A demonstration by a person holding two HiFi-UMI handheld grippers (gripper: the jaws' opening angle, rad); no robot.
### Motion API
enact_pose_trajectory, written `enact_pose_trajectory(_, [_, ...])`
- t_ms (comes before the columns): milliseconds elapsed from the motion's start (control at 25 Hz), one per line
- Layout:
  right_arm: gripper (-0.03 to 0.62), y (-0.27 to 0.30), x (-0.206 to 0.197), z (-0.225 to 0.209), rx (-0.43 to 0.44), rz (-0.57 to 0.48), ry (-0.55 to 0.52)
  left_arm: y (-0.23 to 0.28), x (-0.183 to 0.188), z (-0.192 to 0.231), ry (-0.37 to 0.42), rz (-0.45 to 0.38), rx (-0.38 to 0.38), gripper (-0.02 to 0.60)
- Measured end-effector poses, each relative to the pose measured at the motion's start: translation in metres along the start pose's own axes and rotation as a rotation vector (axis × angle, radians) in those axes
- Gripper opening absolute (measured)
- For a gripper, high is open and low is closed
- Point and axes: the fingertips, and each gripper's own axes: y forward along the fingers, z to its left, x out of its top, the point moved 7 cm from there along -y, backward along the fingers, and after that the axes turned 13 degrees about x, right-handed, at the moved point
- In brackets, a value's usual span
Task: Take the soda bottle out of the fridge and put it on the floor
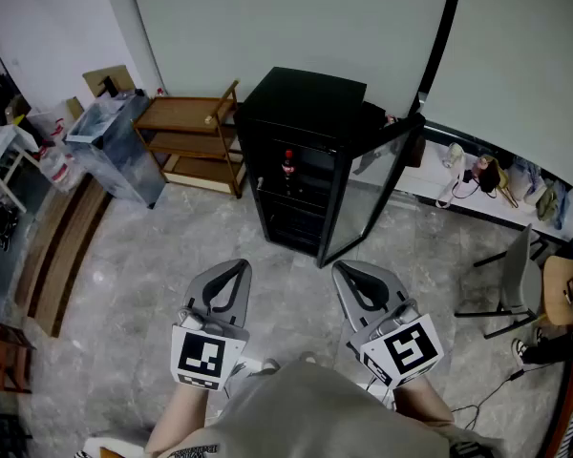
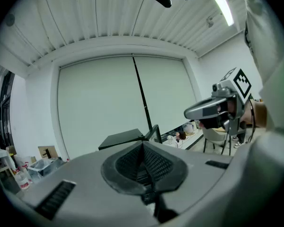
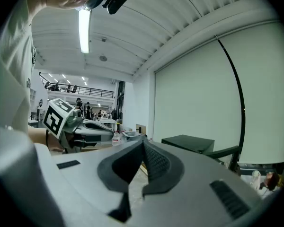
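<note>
At the bottom of the head view is the person's torso, with both grippers held out ahead of it, well short of the fridge (image 1: 301, 93). The left gripper (image 1: 237, 271) has its jaws pressed together tip to tip. Its own view shows the ribbed pads meeting with nothing between them. The right gripper (image 1: 345, 275) is the same, jaws closed and empty. Both point almost level, toward the fridge.

Between the grippers and the fridge is bare grey floor (image 1: 172, 246).

The fridge is small and black. Its door (image 1: 372, 194) stands swung open on the fridge's right, so the shelves are exposed. The bottle (image 1: 287, 168) stands upright on an upper shelf inside, dark with red on it. A wooden rack (image 1: 196, 132) stands just left of the fridge, with a bin (image 1: 115, 146) beyond it. A chair (image 1: 516, 275) stands well to the fridge's right.

The step in hand looks like the approach. The door is already open and the bottle has not yet been touched. The next move calls for closing the gap to the fridge and spreading one gripper's jaws wide enough for the bottle's body. That gripper then has to reach in at shelf height, clear of the frame and the door. The left gripper seems to have the freer path, since the door stands on the fridge's right. The grip should land on the bottle's body, squarely, so it lifts out upright.
</note>
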Motion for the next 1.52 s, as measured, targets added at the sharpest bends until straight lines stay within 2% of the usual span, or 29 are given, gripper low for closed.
enact_pose_trajectory(160, [-0.005,-0.006,-0.006,-0.005,-0.015,0.022,-0.018,-0.001,0.004,-0.009,0.012,-0.004,-0.002,0.006])
enact_pose_trajectory(360, [-0.005,-0.021,-0.022,-0.010,-0.004,0.042,0.016,-0.007,0.005,-0.026,-0.024,-0.015,-0.014,0.006])
enact_pose_trajectory(520, [-0.005,-0.028,-0.032,-0.016,-0.022,0.077,0.020,-0.008,0.008,-0.036,-0.012,-0.015,-0.013,0.006])
enact_pose_trajectory(960, [-0.005,-0.047,-0.040,-0.018,-0.007,0.070,0.023,-0.011,0.007,-0.056,0.006,0.008,0.000,0.006])
enact_pose_trajectory(1360, [-0.005,-0.038,-0.045,-0.016,0.021,0.083,0.035,-0.013,0.004,-0.055,0.012,0.021,0.014,0.006])
enact_pose_trajectory(1520, [-0.005,-0.029,-0.045,-0.018,0.006,0.074,0.037,-0.007,-0.001,-0.048,0.000,0.018,0.010,0.006])
